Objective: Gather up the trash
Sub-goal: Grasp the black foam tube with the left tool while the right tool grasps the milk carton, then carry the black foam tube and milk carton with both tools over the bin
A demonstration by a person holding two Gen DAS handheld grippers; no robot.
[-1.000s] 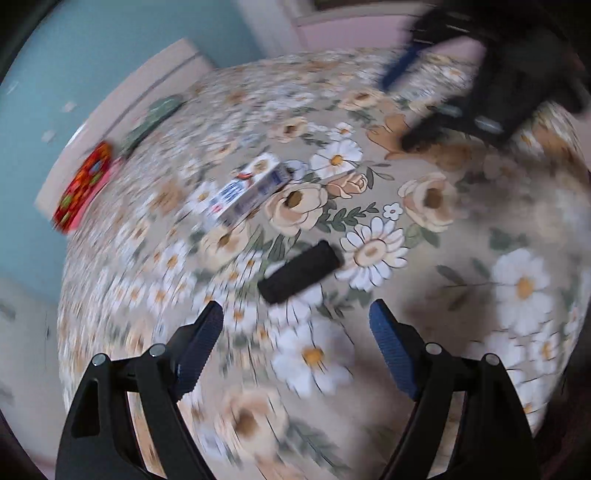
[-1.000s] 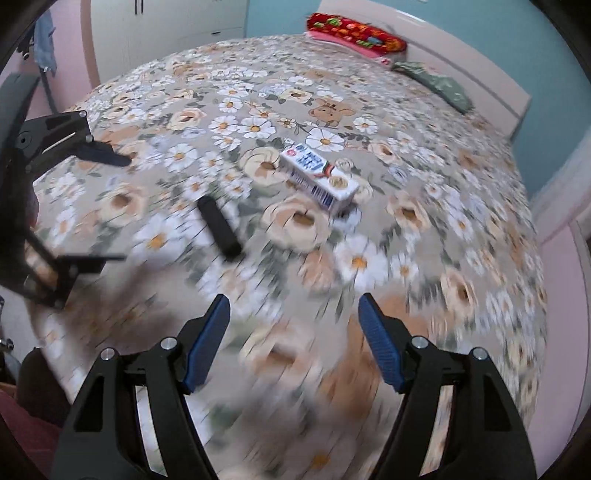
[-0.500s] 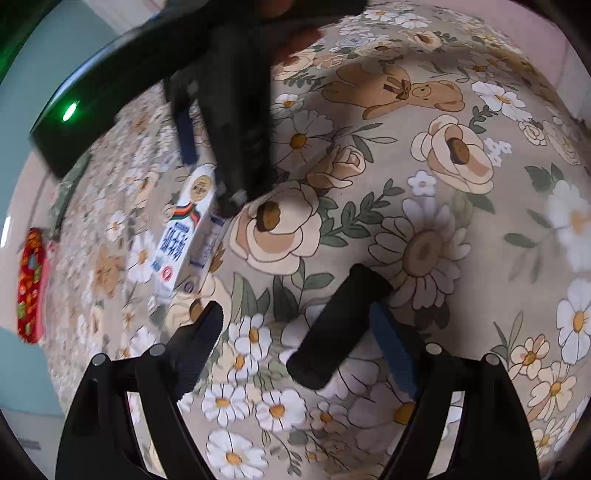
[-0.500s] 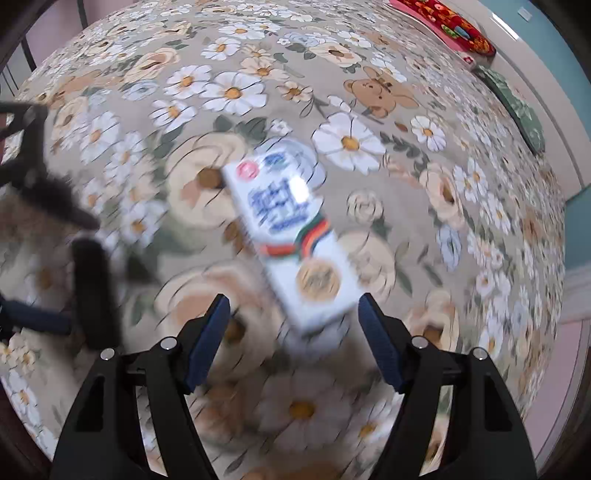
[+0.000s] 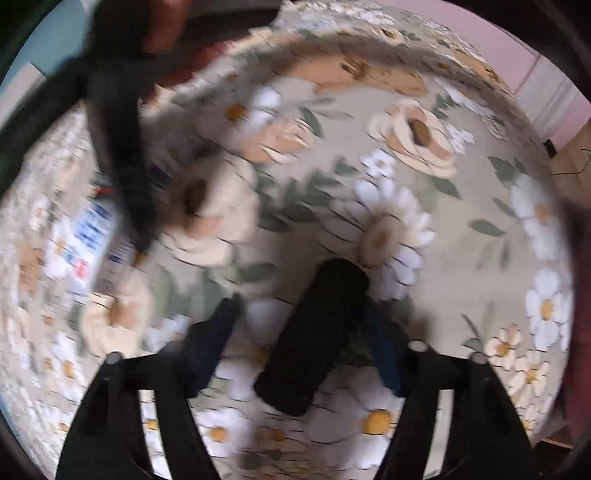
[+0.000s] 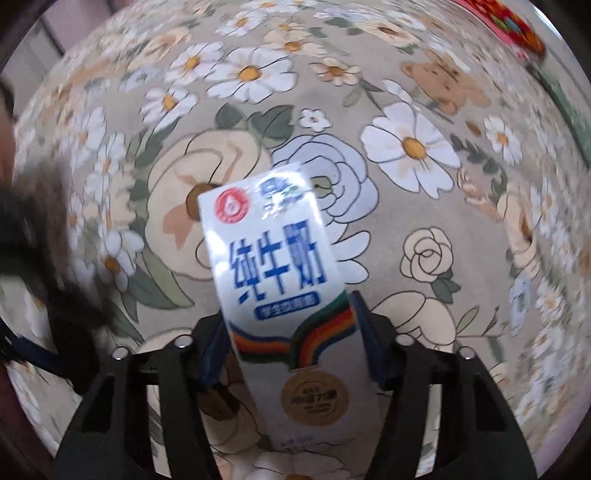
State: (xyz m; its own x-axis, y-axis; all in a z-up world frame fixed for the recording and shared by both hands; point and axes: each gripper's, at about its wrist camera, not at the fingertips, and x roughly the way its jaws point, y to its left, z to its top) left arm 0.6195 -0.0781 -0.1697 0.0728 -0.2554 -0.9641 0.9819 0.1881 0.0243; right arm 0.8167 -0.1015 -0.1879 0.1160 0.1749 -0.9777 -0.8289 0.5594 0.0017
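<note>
A black cylinder lies on the flowered bedspread between the jaws of my left gripper. These jaws are closing; the right pad is at the cylinder, while a gap shows on the left. My right gripper is closing on a white milk carton with blue lettering, and both blue pads sit against its sides. In the left wrist view the carton shows blurred at the left, under the dark right gripper. The left gripper is a dark blur at the left edge of the right wrist view.
A red patterned pillow and a green one lie at the head of the bed. The bed's edge, a pink wall and a wooden floor show at the right of the left wrist view.
Both grippers dropped toward the bed and narrowed. The left one came down around the black cylinder, the right one around the milk carton, which now sits between its pads.
</note>
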